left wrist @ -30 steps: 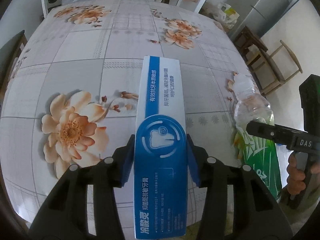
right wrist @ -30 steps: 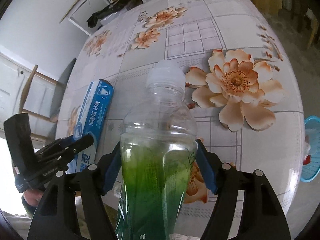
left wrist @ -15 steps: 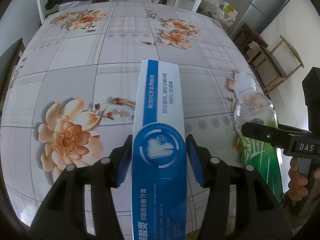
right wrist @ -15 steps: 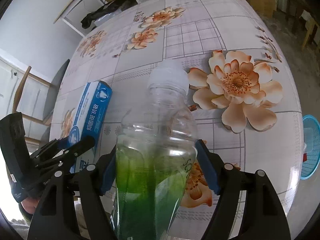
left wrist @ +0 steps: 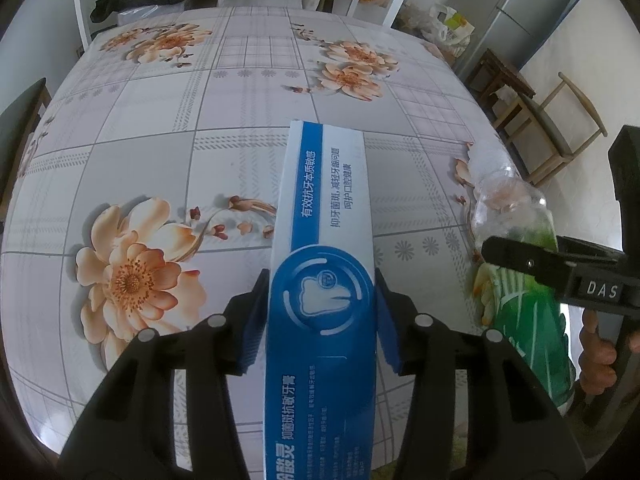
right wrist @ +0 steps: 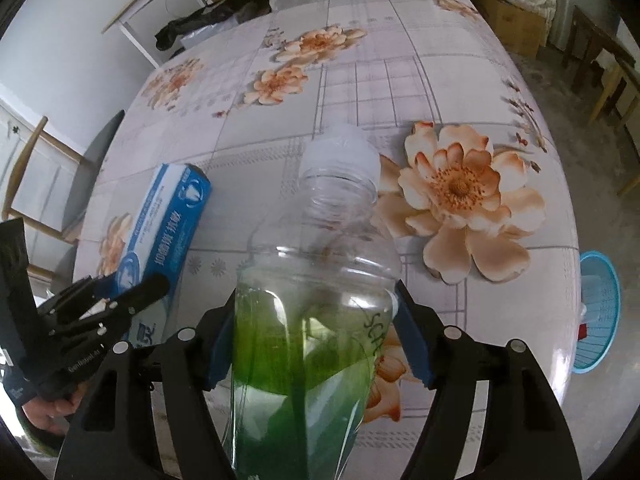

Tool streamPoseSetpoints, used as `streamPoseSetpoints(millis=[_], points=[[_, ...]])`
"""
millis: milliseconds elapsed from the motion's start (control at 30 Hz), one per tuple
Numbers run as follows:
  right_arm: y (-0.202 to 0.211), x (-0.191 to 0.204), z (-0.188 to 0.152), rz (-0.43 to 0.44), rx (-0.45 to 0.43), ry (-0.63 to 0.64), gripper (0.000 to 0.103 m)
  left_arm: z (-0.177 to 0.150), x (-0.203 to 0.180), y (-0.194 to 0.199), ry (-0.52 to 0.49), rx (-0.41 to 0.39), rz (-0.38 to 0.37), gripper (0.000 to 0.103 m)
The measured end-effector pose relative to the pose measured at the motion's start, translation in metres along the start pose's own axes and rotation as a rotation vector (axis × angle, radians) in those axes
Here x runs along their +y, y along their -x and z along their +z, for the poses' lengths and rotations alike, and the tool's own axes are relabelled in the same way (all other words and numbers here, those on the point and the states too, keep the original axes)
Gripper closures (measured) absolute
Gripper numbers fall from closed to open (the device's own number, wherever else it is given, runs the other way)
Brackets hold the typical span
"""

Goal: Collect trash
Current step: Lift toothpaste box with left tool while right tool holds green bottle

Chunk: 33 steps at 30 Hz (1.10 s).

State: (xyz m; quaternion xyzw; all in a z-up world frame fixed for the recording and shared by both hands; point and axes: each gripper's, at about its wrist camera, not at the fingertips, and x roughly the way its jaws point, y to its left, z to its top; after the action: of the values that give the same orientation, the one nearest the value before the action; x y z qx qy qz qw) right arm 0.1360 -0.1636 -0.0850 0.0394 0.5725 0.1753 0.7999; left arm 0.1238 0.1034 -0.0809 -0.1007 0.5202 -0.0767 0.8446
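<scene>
Toothpaste box (left wrist: 320, 320), light crushable card, clamped mid-length in left claw (left wrist: 318, 320) above desk (left wrist: 160, 140); clear bottle (right wrist: 316, 320), empty-light, slick, squeezable, clamped at its labelled body by right claw (right wrist: 314, 340)

One blue-and-white cardboard toothpaste box (left wrist: 324, 280) was there, and one clear plastic bottle with a green label (right wrist: 316, 320). Two black two-finger grippers were counted, the left (left wrist: 318, 320) and the right (right wrist: 316, 336). One round light-blue plastic basket (right wrist: 598, 312) stood beside one table under a flowered cloth (left wrist: 160, 128).
</scene>
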Motion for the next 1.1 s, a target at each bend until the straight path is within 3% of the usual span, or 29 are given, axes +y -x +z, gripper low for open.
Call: streamPoseSetpoints(millis=[67,433,567,1100], points=[[0.002,-0.002,-0.002,0.013,0.001,-0.01,0.029,0.0,0.0,0.0,0.0,0.0,0.001,0.057],[0.003,-0.001,-0.011,-0.015,0.009,-0.015,0.029,0.0,0.0,0.0,0.001,-0.001,0.002,0.057],[0.002,-0.003,-0.013,0.014,0.006,-0.031,0.038,0.001,0.0,0.001,0.006,-0.006,0.002,0.058],[0.007,-0.005,-0.015,0.041,-0.014,-0.042,0.039,0.0,0.0,0.009,0.015,-0.027,-0.011,0.058]])
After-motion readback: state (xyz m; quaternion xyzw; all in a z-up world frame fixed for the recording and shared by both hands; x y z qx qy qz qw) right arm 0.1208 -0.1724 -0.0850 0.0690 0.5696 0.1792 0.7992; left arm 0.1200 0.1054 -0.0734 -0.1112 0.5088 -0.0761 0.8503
